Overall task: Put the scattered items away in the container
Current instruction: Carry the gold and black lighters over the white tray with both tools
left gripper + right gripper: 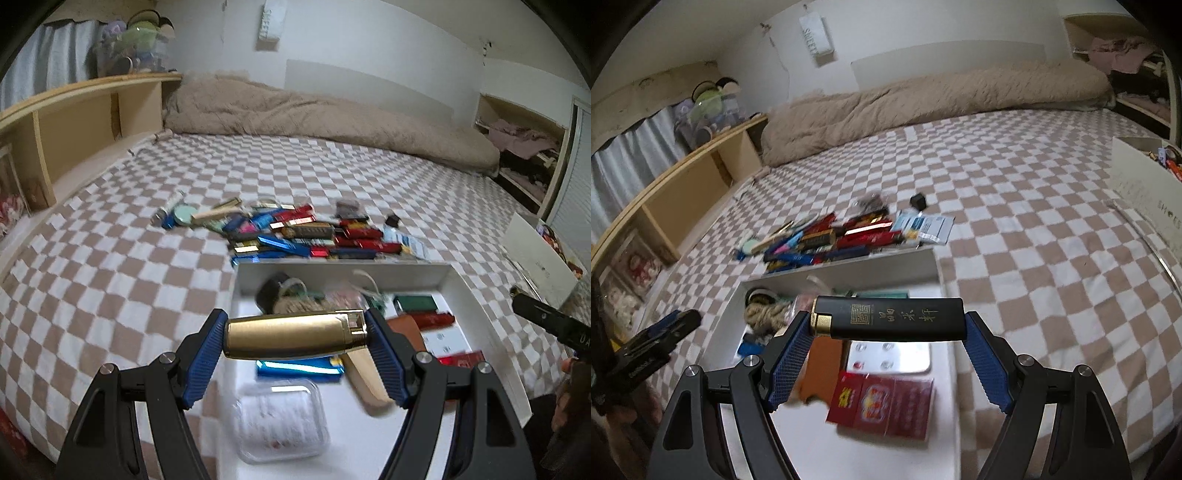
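Note:
My left gripper (295, 334) is shut on a gold lighter (295, 336), held crosswise above the near left part of the white box (343, 275). My right gripper (888, 319) is shut on a black lighter with gold characters (890, 317), held crosswise above the same white box (846, 271). The box holds a rope coil (295, 302), red packs (882, 406), a blue lighter (299, 369), a clear plastic case (280, 421) and other small items. A pile of scattered lighters and packets (295, 232) lies on the checked bed just beyond the box; it also shows in the right wrist view (842, 236).
A beige quilt (314, 118) lies along the far wall. A wooden shelf headboard (74, 125) runs on the left. A second white box (1145, 192) stands at the right edge of the bed. The other gripper shows at the right edge (550, 321) and at the left edge (653, 343).

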Action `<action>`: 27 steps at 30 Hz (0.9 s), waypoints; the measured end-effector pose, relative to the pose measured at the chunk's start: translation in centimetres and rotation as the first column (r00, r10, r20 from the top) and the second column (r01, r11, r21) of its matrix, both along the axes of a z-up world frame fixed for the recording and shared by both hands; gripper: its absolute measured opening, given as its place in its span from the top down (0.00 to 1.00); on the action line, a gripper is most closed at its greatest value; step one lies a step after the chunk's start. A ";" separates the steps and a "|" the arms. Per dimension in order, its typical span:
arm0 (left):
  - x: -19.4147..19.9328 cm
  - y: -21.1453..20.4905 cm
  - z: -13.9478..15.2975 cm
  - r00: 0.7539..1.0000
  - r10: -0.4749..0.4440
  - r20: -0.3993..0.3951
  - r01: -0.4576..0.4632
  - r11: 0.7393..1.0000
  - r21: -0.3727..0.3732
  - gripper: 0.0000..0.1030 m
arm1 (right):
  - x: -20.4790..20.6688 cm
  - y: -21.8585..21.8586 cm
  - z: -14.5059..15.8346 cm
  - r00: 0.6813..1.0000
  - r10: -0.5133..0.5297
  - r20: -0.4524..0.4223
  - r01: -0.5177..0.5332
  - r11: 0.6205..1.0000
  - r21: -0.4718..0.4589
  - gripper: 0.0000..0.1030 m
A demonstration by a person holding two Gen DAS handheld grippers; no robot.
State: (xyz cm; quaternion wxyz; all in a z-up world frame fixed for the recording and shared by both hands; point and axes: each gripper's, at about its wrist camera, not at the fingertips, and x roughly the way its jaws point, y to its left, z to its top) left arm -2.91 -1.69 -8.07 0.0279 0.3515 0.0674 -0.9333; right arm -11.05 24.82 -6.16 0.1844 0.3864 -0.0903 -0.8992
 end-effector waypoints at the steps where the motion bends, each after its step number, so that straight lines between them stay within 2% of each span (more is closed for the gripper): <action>1: 0.1 0.4 -0.3 1.000 -0.009 0.011 0.009 1.000 0.004 0.27 | 0.3 -0.2 -0.2 1.000 0.010 0.012 -0.010 1.000 -0.005 0.21; 9: 0.0 3.8 -3.1 0.987 -0.096 0.126 0.094 0.995 0.021 0.27 | 1.9 -0.9 -1.5 0.996 0.046 0.077 -0.047 0.999 0.006 0.21; 18: -0.1 6.1 -5.1 0.946 -0.237 0.223 0.238 0.971 0.023 0.27 | 2.5 -0.3 -2.0 0.993 0.052 0.103 -0.053 0.999 0.004 0.21; 23: -0.6 6.7 -5.0 0.884 -0.365 0.292 0.393 0.919 -0.041 0.27 | 2.5 0.2 -2.2 0.993 0.048 0.109 -0.049 0.999 0.003 0.21; 27: -0.8 7.5 -4.9 0.807 -0.470 0.356 0.534 0.839 -0.103 0.27 | 2.6 0.5 -2.6 0.992 0.046 0.122 -0.046 0.999 -0.003 0.21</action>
